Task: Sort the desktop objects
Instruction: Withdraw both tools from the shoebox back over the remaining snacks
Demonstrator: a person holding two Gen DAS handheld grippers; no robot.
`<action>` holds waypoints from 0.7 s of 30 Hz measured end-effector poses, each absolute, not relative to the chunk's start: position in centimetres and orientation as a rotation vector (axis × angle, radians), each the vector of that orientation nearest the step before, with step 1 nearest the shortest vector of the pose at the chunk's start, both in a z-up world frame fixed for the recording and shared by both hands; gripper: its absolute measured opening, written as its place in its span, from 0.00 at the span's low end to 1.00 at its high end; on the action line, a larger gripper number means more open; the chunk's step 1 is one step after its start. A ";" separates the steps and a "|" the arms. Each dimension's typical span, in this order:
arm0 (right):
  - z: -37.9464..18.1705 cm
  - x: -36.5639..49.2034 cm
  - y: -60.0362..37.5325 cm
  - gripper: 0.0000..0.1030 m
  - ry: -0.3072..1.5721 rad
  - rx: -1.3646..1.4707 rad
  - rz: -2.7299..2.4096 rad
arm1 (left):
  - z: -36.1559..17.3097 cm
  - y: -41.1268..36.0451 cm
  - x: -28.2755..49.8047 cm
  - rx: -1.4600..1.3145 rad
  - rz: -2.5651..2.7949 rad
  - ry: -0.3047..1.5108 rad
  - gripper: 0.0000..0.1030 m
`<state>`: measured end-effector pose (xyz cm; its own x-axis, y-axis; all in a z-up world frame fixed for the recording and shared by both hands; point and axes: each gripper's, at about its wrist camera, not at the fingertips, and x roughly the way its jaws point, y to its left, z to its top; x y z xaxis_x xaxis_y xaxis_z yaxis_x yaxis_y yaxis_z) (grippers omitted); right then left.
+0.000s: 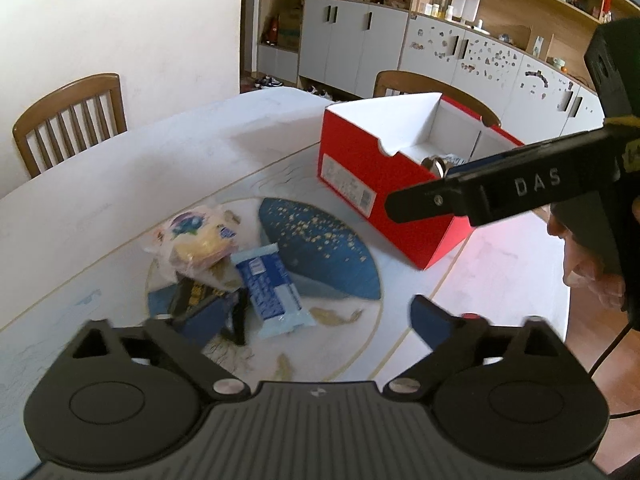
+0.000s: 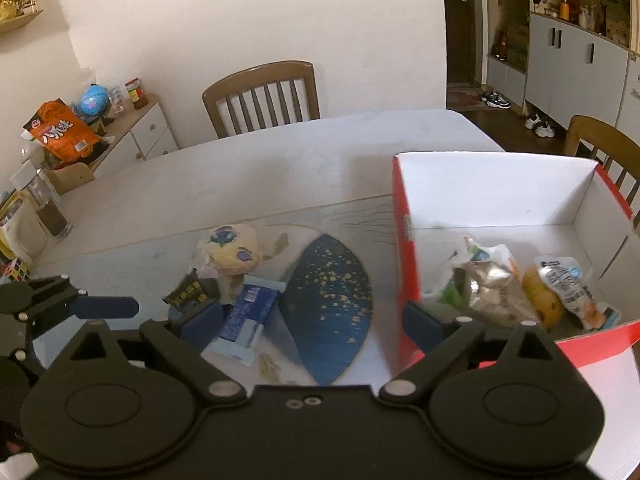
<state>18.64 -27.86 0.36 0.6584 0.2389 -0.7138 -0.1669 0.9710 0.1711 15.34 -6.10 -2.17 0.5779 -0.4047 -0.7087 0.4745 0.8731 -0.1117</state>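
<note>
Grippers over the tabletop (image 1: 120, 184)
Your left gripper (image 1: 304, 316) and right gripper (image 2: 310, 320) tilt downward, jaws spread wide, empty, above snack packets (image 2: 240, 280).

Right gripper (image 2: 312, 320) wide open — snack packets (image 2: 240, 280) below, red box (image 2: 404, 240) beside, perhaps touching

We saw the snack packets (image 2: 236, 280) piled left of the fan (image 2: 330, 304), the box (image 2: 404, 240) right of the fan, more packets (image 2: 520, 288) inside it, chair (image 2: 262, 96) behind.
</note>
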 end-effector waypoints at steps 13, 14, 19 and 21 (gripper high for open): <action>-2.1 19.2 -23.0 0.96 0.835 0.029 0.247 | -5.3 -3.1 13.9 0.079 -0.482 0.824 1.00; -2.2 19.2 -22.8 0.96 0.837 0.028 0.247 | -5.4 -2.9 13.8 0.076 -0.476 0.820 1.00; -3.1 19.4 -22.0 0.96 0.851 0.012 0.245 | -6.5 -2.2 13.4 0.048 -0.468 0.830 1.00; -3.5 19.5 -21.8 0.96 0.855 0.005 0.243 | -7.0 -2.0 13.4 0.033 -0.471 0.844 1.00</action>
